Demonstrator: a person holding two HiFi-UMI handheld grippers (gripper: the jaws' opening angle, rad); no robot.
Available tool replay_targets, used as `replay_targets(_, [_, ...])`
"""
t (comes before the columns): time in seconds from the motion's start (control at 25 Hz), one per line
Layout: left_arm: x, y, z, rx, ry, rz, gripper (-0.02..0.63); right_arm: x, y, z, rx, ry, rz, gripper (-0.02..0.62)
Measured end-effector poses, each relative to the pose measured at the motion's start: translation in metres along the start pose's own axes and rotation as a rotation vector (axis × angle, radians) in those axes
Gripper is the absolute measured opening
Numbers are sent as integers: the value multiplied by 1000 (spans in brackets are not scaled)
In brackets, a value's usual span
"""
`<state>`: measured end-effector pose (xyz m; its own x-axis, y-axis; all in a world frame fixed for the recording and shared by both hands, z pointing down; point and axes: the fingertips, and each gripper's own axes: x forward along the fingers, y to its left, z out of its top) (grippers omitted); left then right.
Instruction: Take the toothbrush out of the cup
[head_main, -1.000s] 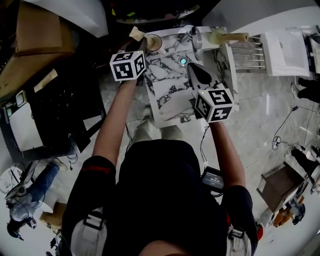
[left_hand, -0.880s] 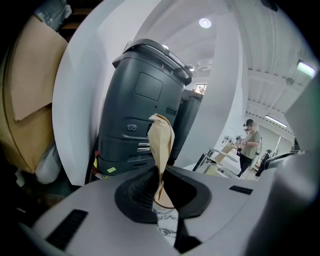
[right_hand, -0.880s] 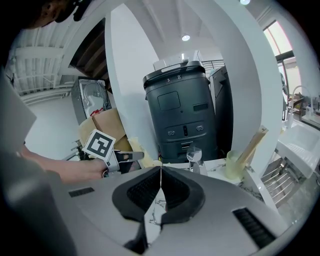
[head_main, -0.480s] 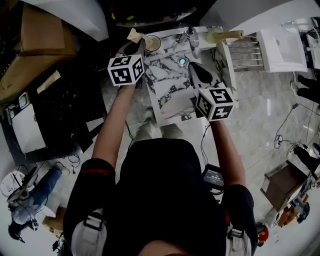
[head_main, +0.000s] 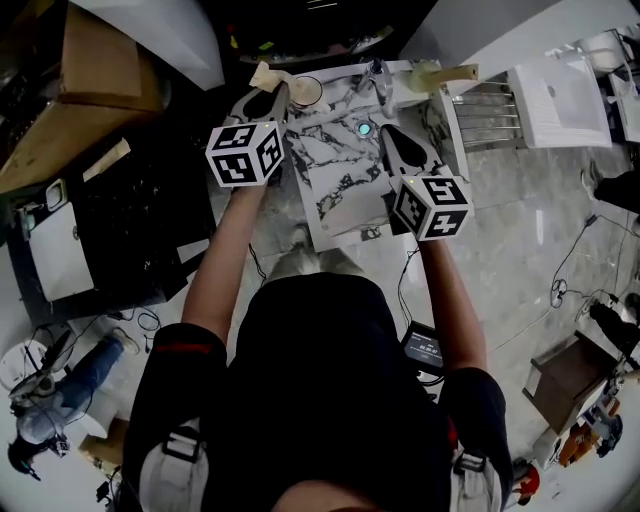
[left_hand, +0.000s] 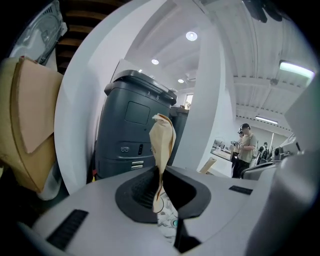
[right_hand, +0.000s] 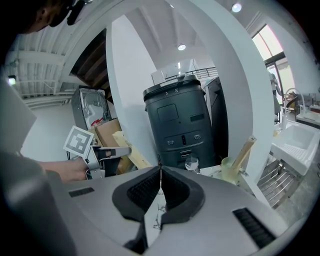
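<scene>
Surface: a marble-patterned counter (head_main: 335, 175), with cardboard and dark crates to its left.
Head view, left gripper (head_main: 268, 95): it hangs over the counter's far edge and holds the tan, wrapped-looking toothbrush (head_main: 263, 74) just beside the round cup (head_main: 305, 92), apparently clear of it.
Head view, cup: it looks empty from above.
Head view, right gripper (head_main: 388, 135): it hovers apart from the cup, likely to keep out of the way.
Left gripper view: the jaws are narrow and have just been closing, pinching the toothbrush low so that it stands upright.
Right gripper view: the jaws are together with nothing between them; ahead, a pale cup (right_hand: 228, 175) holds a wooden stick (right_hand: 245, 150).
</scene>
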<state>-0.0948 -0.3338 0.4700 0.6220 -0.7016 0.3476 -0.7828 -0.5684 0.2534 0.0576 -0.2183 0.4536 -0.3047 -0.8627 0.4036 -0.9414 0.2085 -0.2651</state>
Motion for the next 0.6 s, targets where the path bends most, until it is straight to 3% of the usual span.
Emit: replay_targets(0.6, [-57,-50,17,35,-92,-1,36,-12,-1,15,-35,-47,70,34])
